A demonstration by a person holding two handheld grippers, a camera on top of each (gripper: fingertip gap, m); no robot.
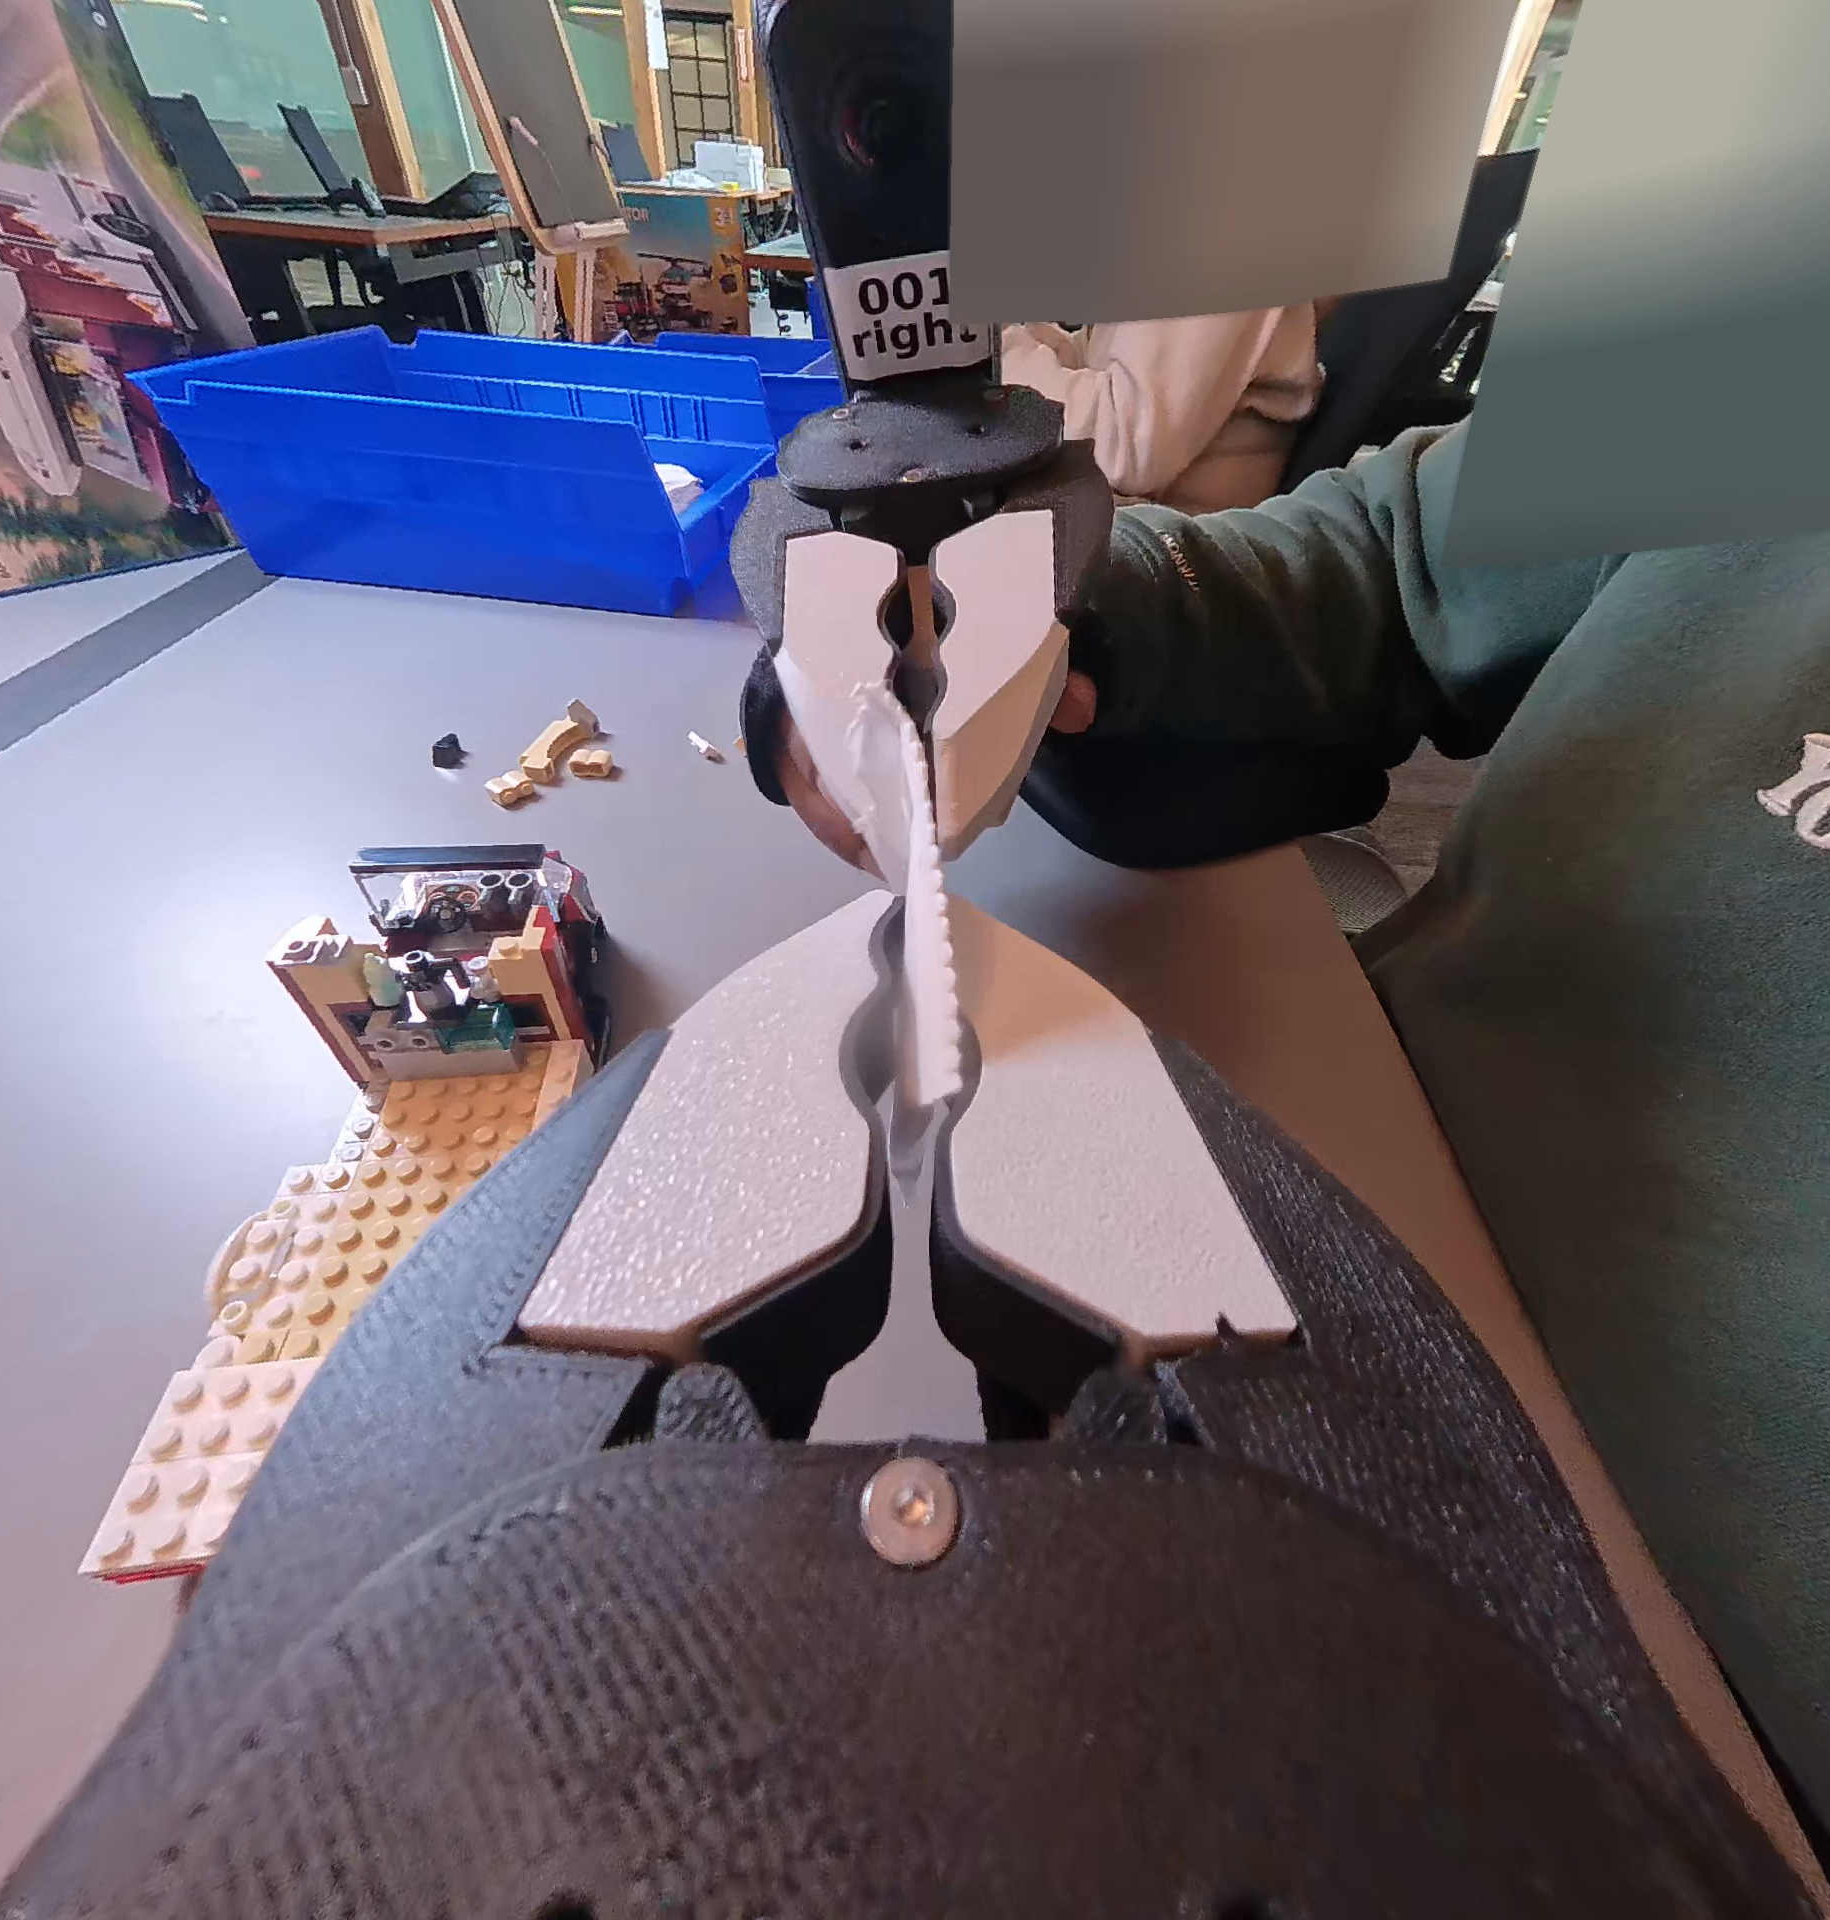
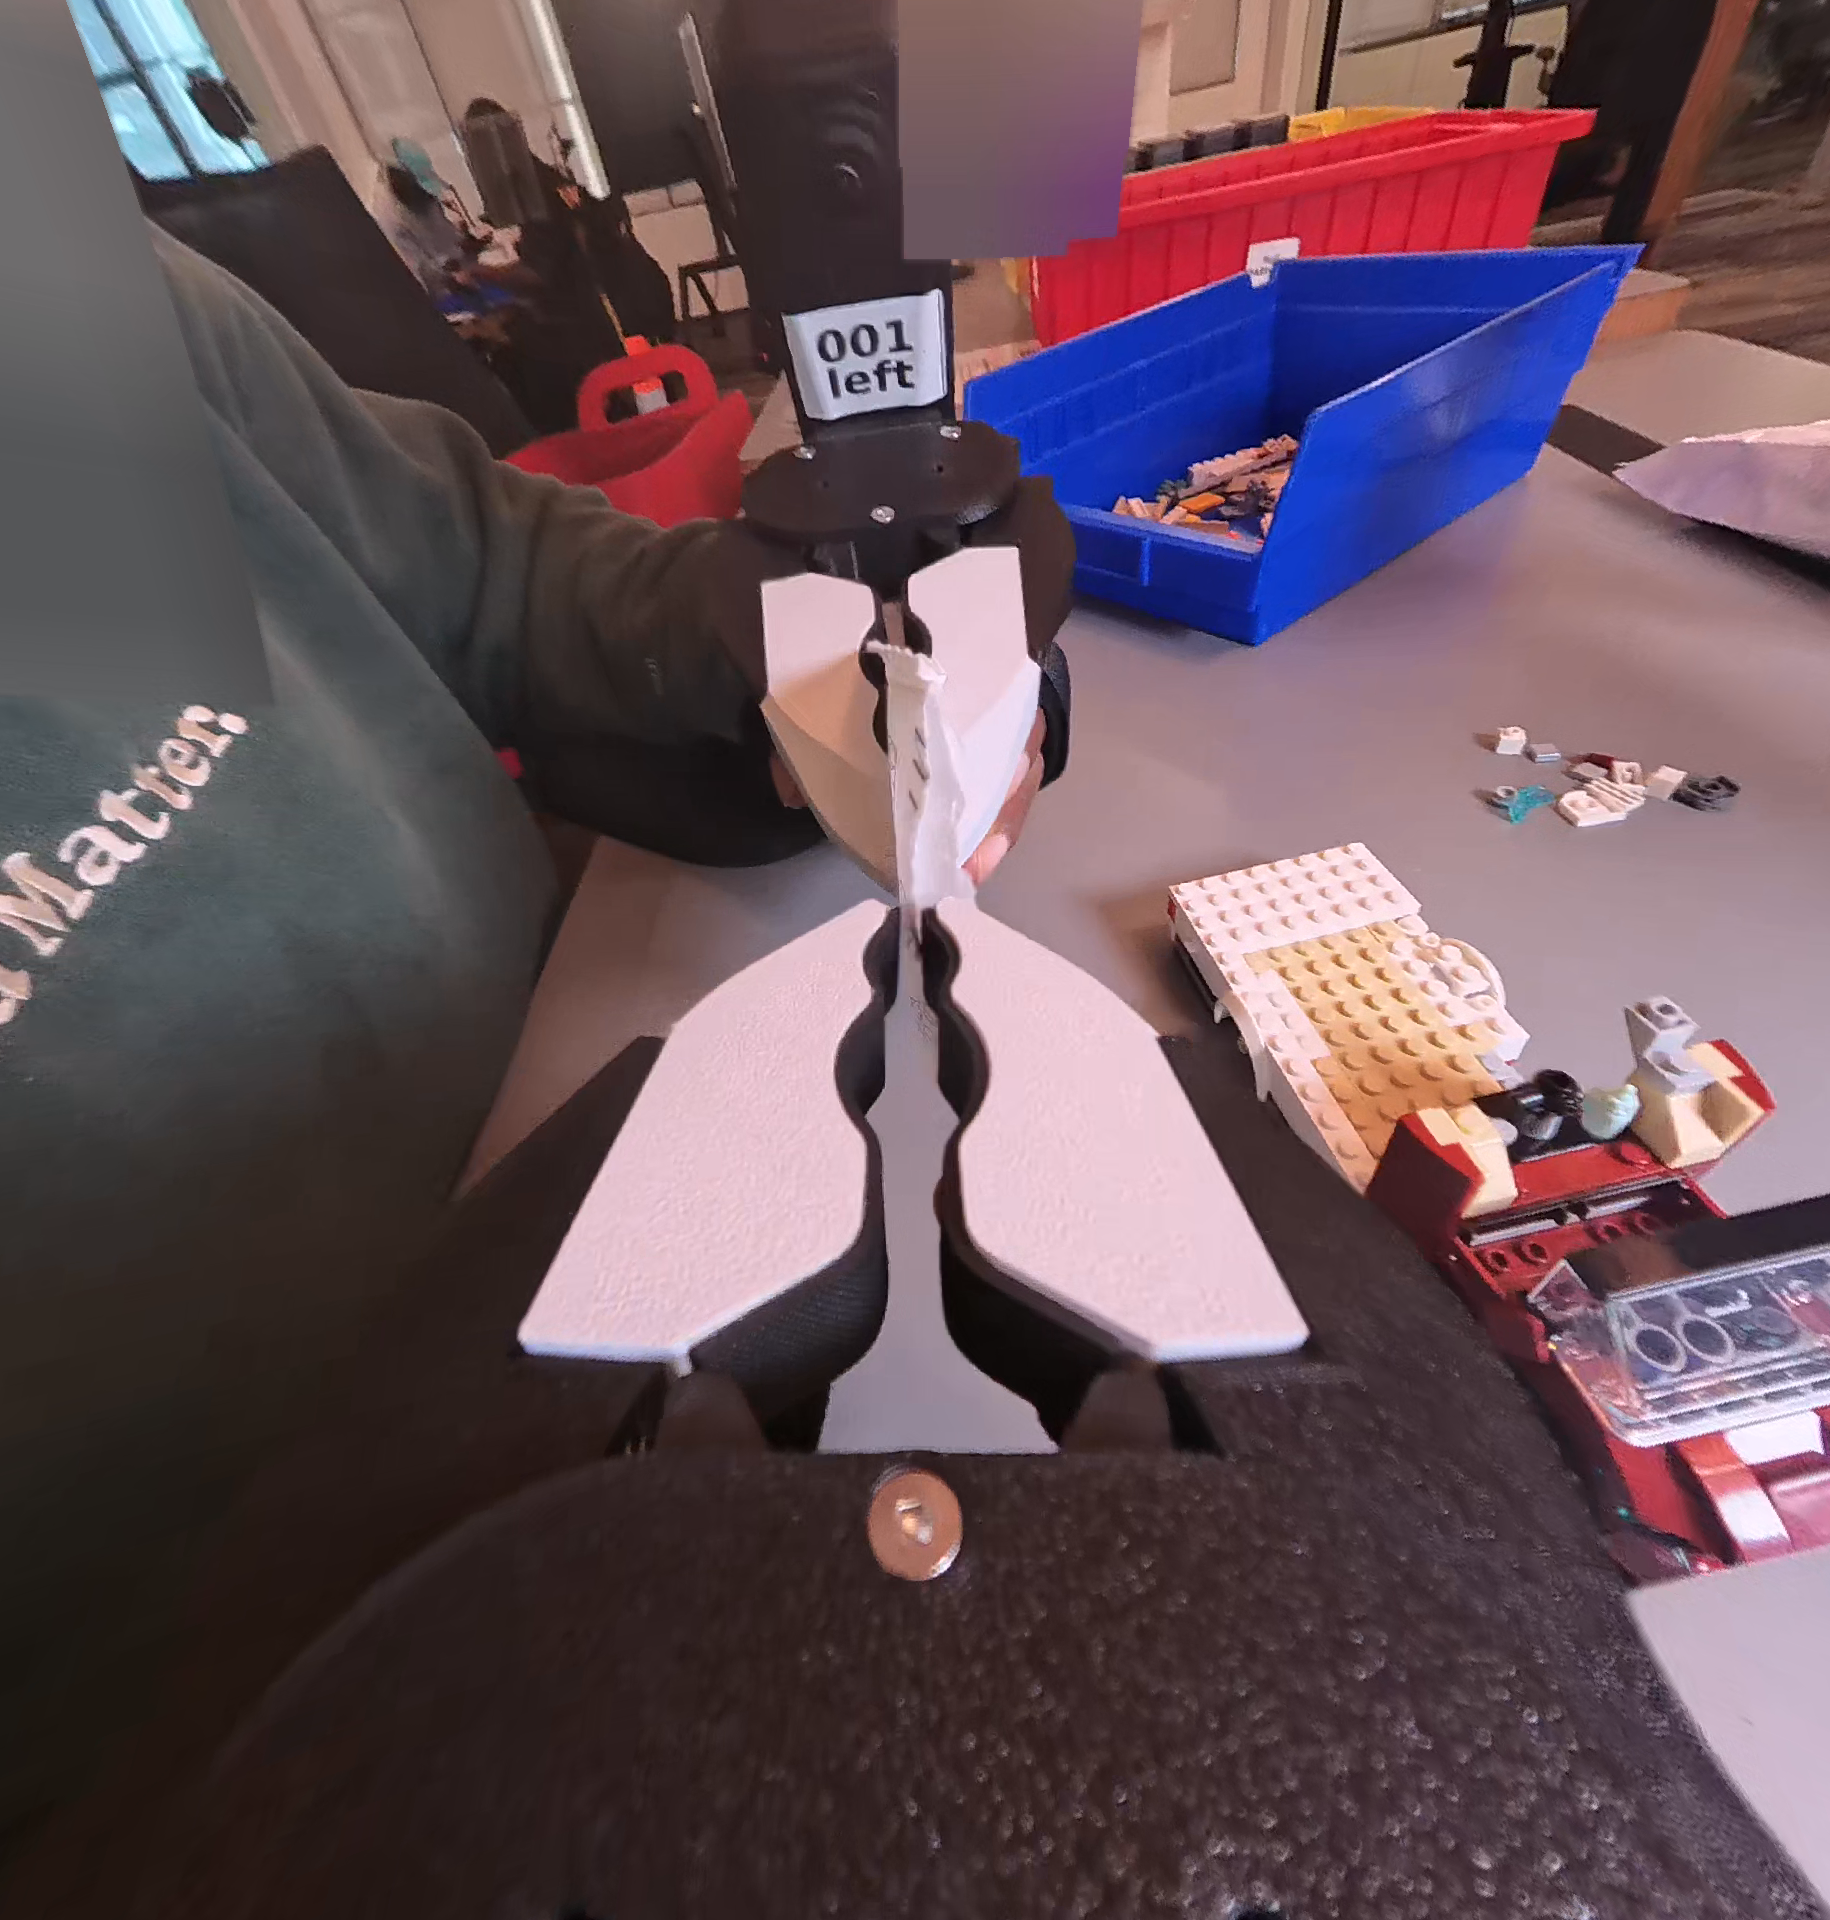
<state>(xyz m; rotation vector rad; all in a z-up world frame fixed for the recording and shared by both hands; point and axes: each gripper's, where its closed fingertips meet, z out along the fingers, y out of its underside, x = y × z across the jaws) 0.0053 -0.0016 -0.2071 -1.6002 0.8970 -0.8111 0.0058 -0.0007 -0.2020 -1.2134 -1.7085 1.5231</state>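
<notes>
Grey desk (image 1: 267, 727) below, brick model (image 1: 443, 966) left. White serrated-edge bag strip (image 1: 926, 935) spanning tip to tip, long axis between left gripper (image 1: 906, 971) and right gripper (image 2: 911, 925), both jaws clamped narrow on it.

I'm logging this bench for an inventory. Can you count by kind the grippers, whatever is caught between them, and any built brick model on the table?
Black hand-held two-finger grippers with white fingers: 2 (left gripper, right gripper)
White saw-edged strip, pinched by both: 1
Tan and dark red brick model on the grey table: 1
Total: 4
</notes>
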